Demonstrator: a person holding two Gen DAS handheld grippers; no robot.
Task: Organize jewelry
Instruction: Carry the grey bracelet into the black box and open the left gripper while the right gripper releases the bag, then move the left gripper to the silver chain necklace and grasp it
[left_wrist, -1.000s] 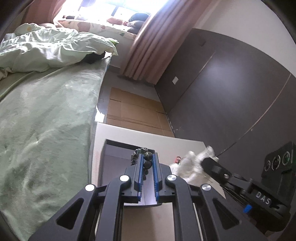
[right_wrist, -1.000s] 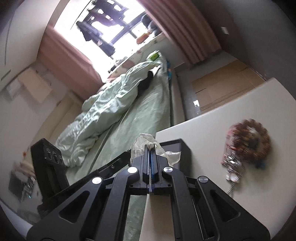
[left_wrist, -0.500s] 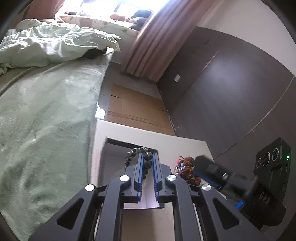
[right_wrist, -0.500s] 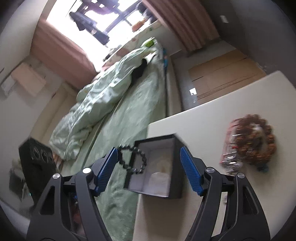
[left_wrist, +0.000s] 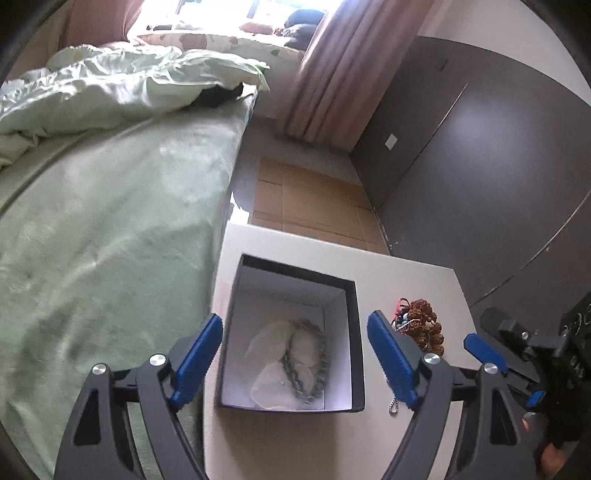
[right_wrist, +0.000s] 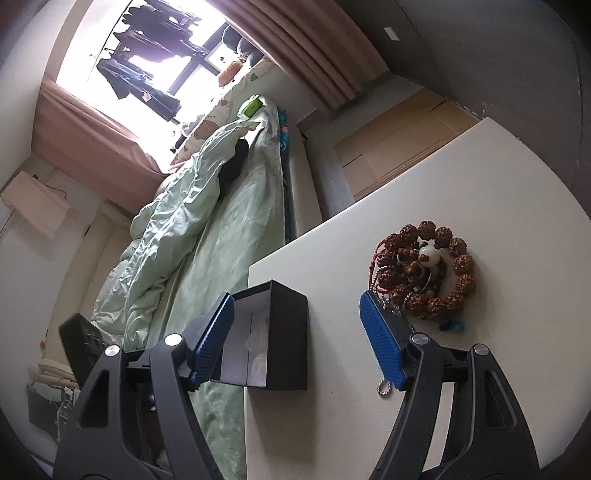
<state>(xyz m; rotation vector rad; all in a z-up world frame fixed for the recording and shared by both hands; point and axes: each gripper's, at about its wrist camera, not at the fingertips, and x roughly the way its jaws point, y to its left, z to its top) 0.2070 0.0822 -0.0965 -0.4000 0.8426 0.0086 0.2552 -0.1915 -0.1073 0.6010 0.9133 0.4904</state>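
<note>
Left gripper (left_wrist: 295, 354): jaws spread wide, holding nothing — the blue pads flank the open box, one at its 9 o'clock side, the other at its 3 o'clock side.
Right gripper (right_wrist: 297, 336): jaws also spread wide and empty; in the left wrist view it shows at 4 o'clock (left_wrist: 491, 350), past the jewelry pile.
Box (left_wrist: 352, 332): black outside, white inside, lid off, standing on the white table near the edge that faces the bed. In the right wrist view it sits at 7 o'clock of the frame (right_wrist: 288, 332), its left wall partly behind the left blue pad.
Bead bracelet (left_wrist: 306, 360): a dark loop lying on the box floor, toward the 4 o'clock corner, resting on crumpled clear plastic wrap (left_wrist: 273, 345).
Jewelry pile (right_wrist: 424, 273): a ring of knobbly brown seed beads around smaller pieces — a pale stone, red cord, small blue beads — on the table at 3 o'clock of the box, apart from it. The right pad of the right gripper overlaps its lower left edge in view; contact cannot be told.
Ball chain (right_wrist: 384, 388): a short silver length lies on the table at 6 o'clock of the pile, beside the right pad.
Table (right_wrist: 480, 177): white top, set beside the bed.
Bed (left_wrist: 110, 221): pale green sheet, rumpled quilt at 11 o'clock.
</note>
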